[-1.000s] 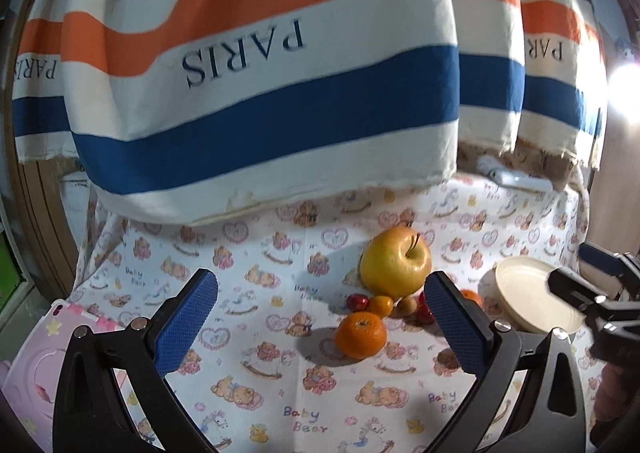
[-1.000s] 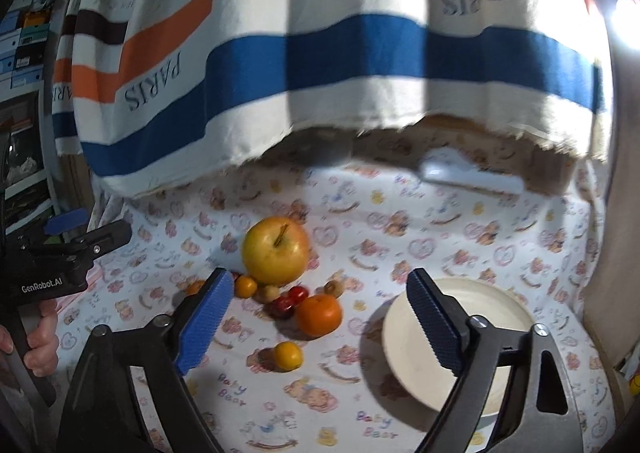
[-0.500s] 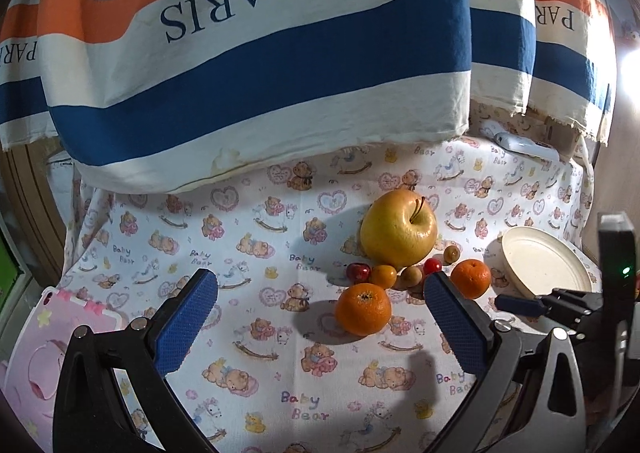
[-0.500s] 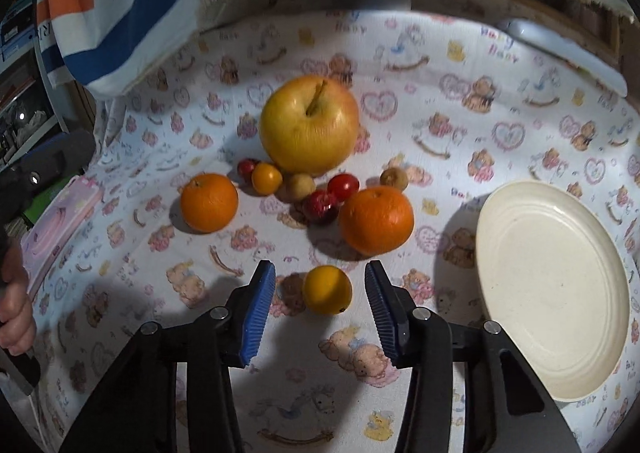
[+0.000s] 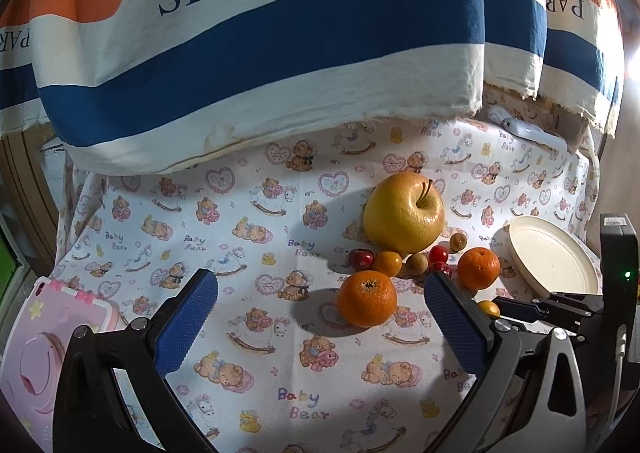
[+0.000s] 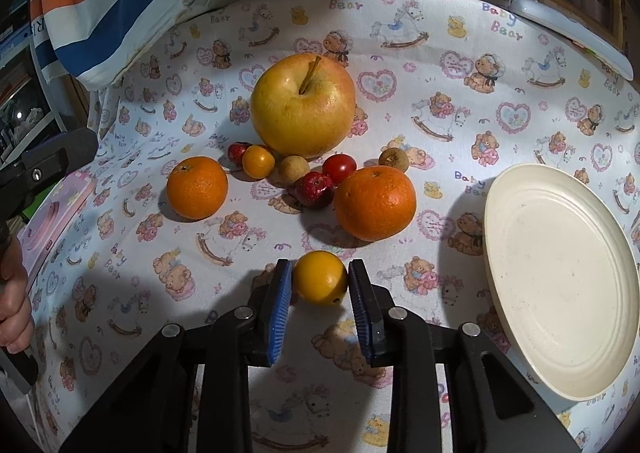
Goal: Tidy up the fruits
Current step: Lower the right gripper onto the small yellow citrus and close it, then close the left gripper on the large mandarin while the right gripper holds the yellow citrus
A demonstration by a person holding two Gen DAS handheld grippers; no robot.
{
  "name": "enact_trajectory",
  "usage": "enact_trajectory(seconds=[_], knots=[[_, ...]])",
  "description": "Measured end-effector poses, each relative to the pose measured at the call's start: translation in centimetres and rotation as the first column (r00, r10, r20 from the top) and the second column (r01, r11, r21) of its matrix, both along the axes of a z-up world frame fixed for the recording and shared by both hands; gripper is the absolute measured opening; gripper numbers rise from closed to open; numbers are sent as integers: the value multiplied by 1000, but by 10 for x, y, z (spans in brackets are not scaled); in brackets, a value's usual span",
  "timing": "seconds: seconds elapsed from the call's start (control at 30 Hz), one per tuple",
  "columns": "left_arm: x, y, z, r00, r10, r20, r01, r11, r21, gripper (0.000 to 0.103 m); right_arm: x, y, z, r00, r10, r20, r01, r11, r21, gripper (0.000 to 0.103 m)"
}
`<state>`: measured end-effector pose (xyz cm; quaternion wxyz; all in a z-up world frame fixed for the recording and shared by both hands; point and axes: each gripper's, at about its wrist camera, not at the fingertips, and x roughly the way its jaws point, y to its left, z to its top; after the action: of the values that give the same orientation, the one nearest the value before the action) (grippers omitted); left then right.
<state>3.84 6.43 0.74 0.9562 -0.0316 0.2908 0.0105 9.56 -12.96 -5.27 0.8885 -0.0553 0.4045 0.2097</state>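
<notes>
Two right gripper (image 6: 320,293) jaws just closed on the small yellow fruit (image 6: 320,278), lower centre; lift straight, then right to the plate (image 6: 560,277); left gripper (image 5: 320,317) open, empty.

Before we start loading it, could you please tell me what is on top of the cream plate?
The cream plate carries no fruit; only its bare surface shows. Its near-right edge runs out of the right wrist view, unseen.

Black tongs (image 6: 320,307), blue ribbed pads (image 6: 279,311), silver screws
</notes>
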Motion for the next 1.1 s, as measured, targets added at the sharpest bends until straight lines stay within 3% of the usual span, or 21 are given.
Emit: enact_trajectory(seconds=[0.13,0.27,0.4,0.6,0.87,1.1], knots=[[2,-2,-3,1000,-14,-7,14,1000,-4,101,-3,-5,6,999,-10,42,9,1000,17,30],[6,-5,-8,999,-39,-17,39,999,-19,99,-10,-13,19,989,-46,140,40,998,44,30],[22,-8,-14,995,-83,-55,79,994,-76,90,-17,-21,29,974,-80,210,64,994,85,30],[38,-18,-27,986,-131,-102,121,988,-94,77,-20,-24,31,969,-93,228,72,993,96,30],[52,-25,-48,974,-146,-175,135,988,-72,73,-20,-25,30,970,-92,225,71,993,98,30],[57,-20,-56,965,-152,-212,132,986,-106,61,-22,-26,29,972,-90,219,70,993,98,30]])
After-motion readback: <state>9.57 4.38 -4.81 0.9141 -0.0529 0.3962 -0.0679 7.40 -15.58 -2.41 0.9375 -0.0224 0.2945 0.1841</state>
